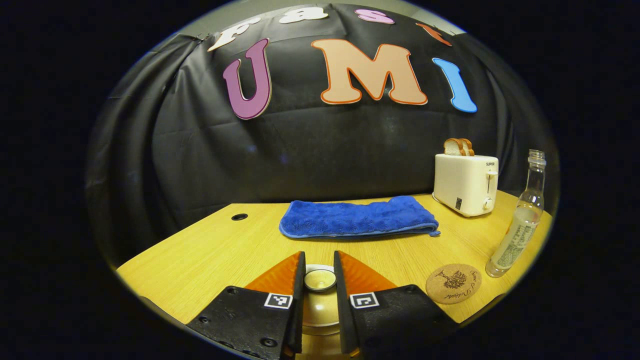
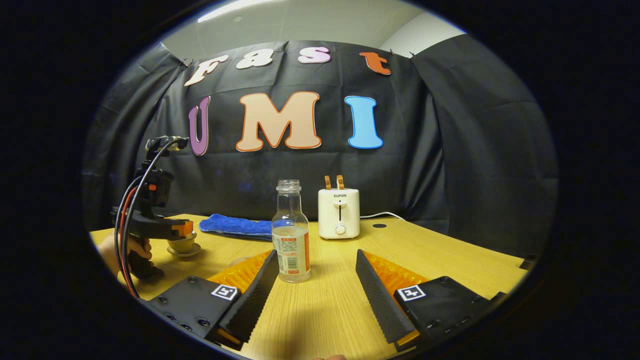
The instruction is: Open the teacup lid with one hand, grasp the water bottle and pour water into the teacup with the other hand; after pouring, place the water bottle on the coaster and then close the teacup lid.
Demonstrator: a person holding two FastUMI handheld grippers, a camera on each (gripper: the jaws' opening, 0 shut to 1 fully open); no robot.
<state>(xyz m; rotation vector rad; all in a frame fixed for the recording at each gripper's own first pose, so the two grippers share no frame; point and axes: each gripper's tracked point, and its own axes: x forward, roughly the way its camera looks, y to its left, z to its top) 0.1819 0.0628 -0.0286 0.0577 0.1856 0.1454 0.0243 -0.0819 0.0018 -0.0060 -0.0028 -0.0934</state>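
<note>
1. The teacup (image 2: 183, 245) is seen on the bench (image 1: 210, 250) at its near left part, with its lid (image 1: 320, 280) on top.
2. The lid's knob is flanked closely by the left gripper (image 1: 320, 272), whose fingers are set narrow; whether they press on it cannot be told.
3. The water bottle (image 2: 290, 232) stands upright, uncapped, just beyond the right gripper (image 2: 317, 267), whose fingers are spread wide and hold nothing.
4. A cork coaster (image 1: 453, 283) lies beside the bottle.
5. A folded blue towel (image 1: 357, 217) and a white toaster (image 1: 466, 183) holding bread are seen farther back.
</note>
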